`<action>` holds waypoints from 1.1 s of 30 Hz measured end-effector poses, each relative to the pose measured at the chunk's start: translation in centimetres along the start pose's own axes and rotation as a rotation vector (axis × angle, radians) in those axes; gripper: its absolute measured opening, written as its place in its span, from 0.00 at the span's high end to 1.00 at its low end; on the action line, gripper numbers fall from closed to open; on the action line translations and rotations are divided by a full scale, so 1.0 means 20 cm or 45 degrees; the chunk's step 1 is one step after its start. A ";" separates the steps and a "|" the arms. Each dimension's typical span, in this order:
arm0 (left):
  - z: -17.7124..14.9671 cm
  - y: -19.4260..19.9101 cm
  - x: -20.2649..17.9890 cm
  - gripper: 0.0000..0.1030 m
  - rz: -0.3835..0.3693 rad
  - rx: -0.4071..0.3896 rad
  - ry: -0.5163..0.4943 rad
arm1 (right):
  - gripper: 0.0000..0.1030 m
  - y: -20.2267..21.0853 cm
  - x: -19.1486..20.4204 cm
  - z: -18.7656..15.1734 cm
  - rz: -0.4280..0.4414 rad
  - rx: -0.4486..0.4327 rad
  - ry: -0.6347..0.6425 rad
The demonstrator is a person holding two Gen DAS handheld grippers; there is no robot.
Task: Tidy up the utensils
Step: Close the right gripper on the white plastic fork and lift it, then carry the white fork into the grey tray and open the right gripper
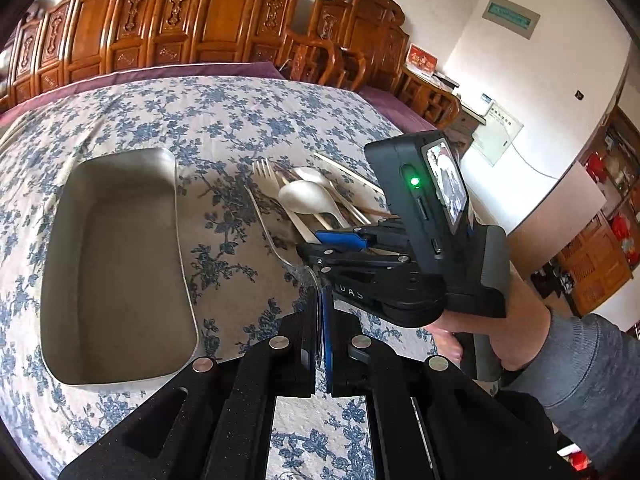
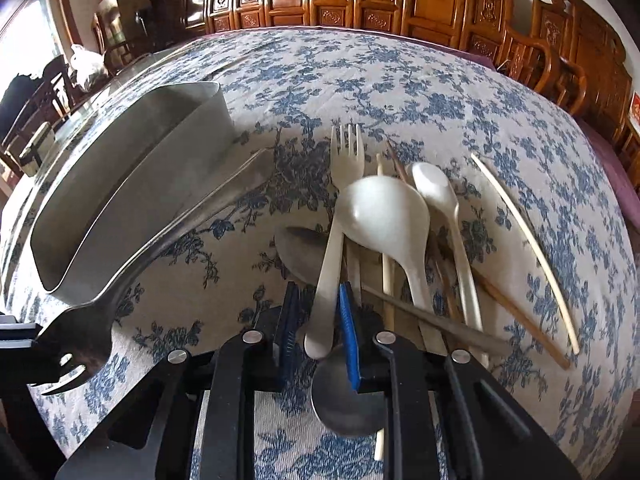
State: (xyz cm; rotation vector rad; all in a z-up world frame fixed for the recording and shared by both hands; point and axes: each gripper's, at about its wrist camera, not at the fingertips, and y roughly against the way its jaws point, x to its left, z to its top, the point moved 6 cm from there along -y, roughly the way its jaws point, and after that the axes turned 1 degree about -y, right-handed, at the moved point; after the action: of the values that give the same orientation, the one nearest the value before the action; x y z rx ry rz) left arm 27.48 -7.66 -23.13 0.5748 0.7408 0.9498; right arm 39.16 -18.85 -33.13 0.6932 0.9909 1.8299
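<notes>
Left gripper: closed on the tine end of the metal fork, which is held off the cloth; handle pointed away toward the tray.
Right gripper: jaws parted around the white fork's handle end; contact cannot be told. It is held low in the right hand, entering from the right.
Utensil pile: white spoons, chopsticks and metal spoons lying crossed on the tablecloth, long axes mostly near to far, white fork tines pointed away.
Tray: seated left of the pile, long axis near to far; bare cloth seen between them.
Far edge: carved wooden chairs behind the table.
</notes>
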 end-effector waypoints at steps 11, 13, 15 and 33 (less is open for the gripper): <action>0.03 0.08 0.01 0.99 0.014 -0.042 -0.004 | 0.88 0.16 0.04 -0.01 0.050 -0.090 -0.031; 0.04 0.10 0.01 0.99 0.026 -0.050 -0.009 | 0.88 0.21 0.06 -0.01 0.072 -0.111 -0.039; 0.05 0.13 0.01 0.99 0.035 -0.058 -0.019 | 0.88 0.26 0.07 0.00 0.090 -0.138 -0.043; 0.15 0.30 0.21 0.98 0.077 -0.055 0.004 | 0.87 0.51 0.21 0.09 0.181 -0.256 -0.020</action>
State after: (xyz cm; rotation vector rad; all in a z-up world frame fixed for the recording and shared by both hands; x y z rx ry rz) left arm 28.43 -1.50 -18.29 0.5603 0.7071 1.0205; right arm 34.10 -17.15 -23.27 0.6672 0.7503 2.0121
